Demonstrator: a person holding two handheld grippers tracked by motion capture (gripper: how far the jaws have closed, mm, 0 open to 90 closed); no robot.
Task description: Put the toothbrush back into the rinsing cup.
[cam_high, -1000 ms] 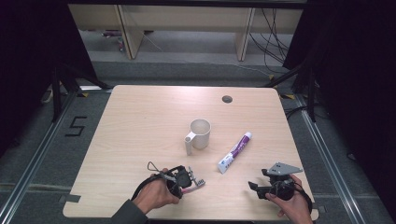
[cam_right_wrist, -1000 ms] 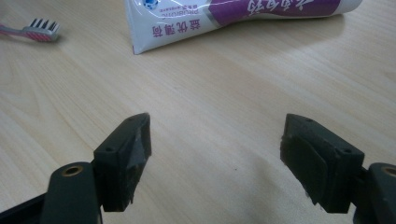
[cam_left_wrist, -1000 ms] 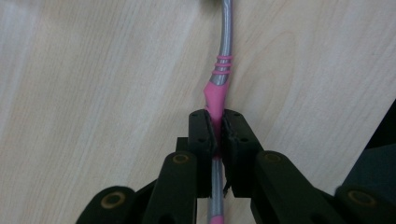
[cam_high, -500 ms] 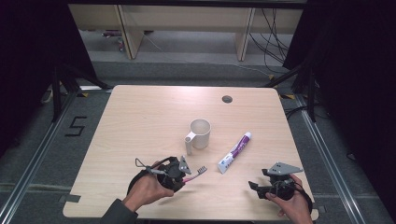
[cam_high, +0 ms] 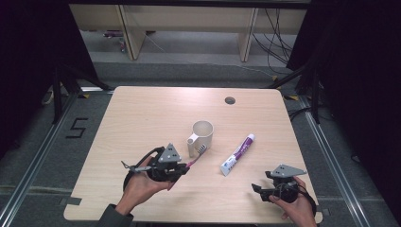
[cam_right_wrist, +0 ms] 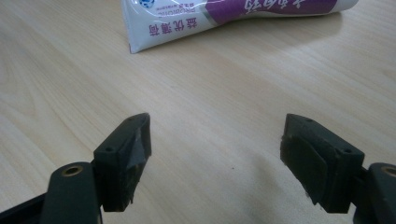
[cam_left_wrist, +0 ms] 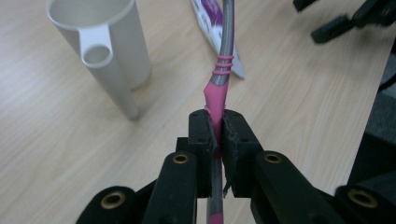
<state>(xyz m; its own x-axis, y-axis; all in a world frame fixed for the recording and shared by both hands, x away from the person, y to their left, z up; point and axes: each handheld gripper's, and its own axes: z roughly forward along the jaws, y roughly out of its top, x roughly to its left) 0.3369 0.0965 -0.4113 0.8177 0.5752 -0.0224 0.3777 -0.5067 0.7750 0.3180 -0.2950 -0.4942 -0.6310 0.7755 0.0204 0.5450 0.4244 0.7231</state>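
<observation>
My left gripper (cam_left_wrist: 215,140) clamps the pink toothbrush (cam_left_wrist: 218,88) by its handle, head angled toward the white cup (cam_high: 202,137) for dropping in; right gripper (cam_right_wrist: 215,154) idles, jaws apart, near the cup-side toothpaste tube (cam_right_wrist: 224,16).

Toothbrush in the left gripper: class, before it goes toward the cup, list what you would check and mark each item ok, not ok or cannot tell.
1. Left gripper shut on the toothbrush handle: ok.
2. Toothbrush lifted off the table: ok by the left gripper view.
3. Cup upright, mouth open: ok.
4. Cup free of anything inside: cannot tell; its bottom is hidden.
5. Toothpaste tube lying apart from the cup, out of the path: ok.
6. Right gripper open, holding nothing, near the table's front edge: ok.
</observation>
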